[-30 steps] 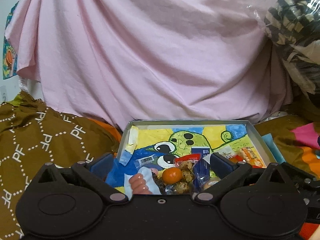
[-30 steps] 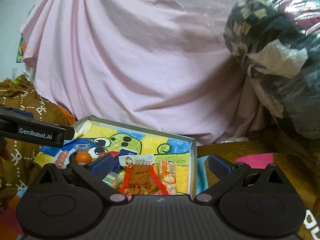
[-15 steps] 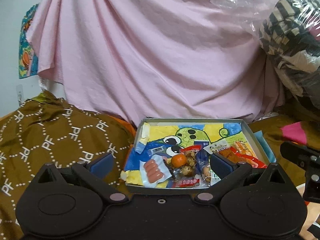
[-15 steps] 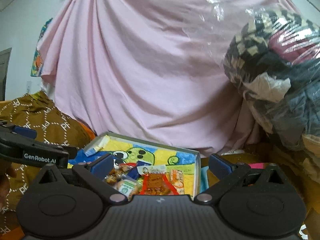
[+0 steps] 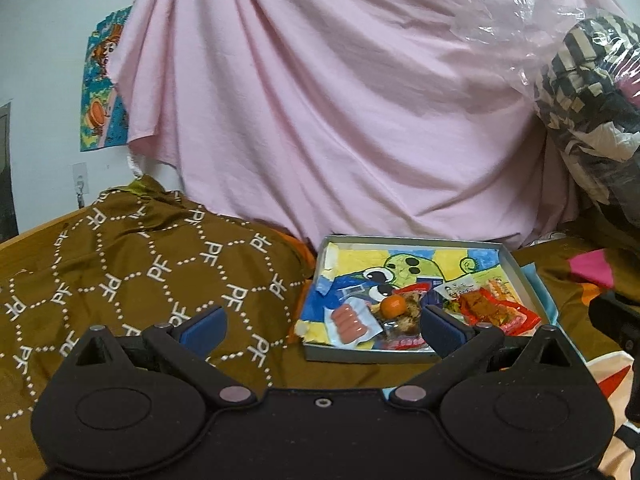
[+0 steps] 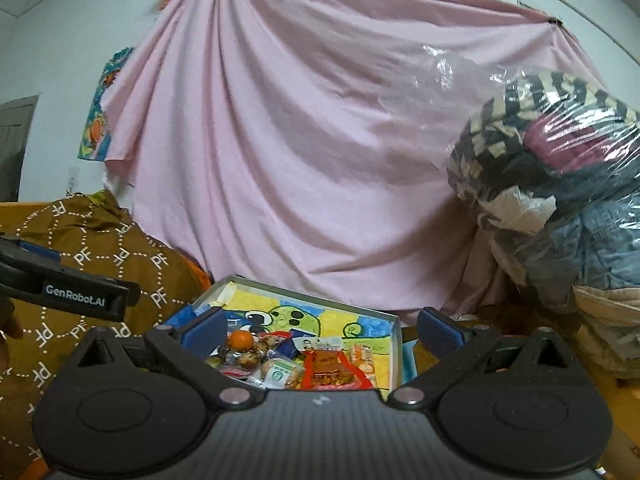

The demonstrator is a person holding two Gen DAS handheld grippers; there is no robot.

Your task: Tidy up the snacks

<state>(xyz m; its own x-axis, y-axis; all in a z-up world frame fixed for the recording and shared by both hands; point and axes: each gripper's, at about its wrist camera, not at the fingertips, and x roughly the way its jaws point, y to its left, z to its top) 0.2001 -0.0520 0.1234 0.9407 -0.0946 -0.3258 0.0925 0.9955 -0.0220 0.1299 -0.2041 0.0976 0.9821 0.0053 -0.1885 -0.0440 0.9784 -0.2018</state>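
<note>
Lying in a shallow grey box on a brown patterned cloth: the snacks, gathered in the near half of the box. Painted inside the box, a green cartoon figure on yellow and blue. Near the front left corner of the box, a clear pack of sausages. Just beside the pack, toward the middle of the box, a small orange, touching a clear bag of brown nuts. Toward the right wall of the box, a red pack with brown pieces, and beside it a white label with a face.

Holding nothing, left tongs, spread wide, well short of the box front, with the left finger over the cloth and the right finger before the box. Also spread wide and empty, right tongs, hanging before the box, above its near right part. Behind the box, a pink sheet. To the right of the box, clothes in a clear plastic bag.
</note>
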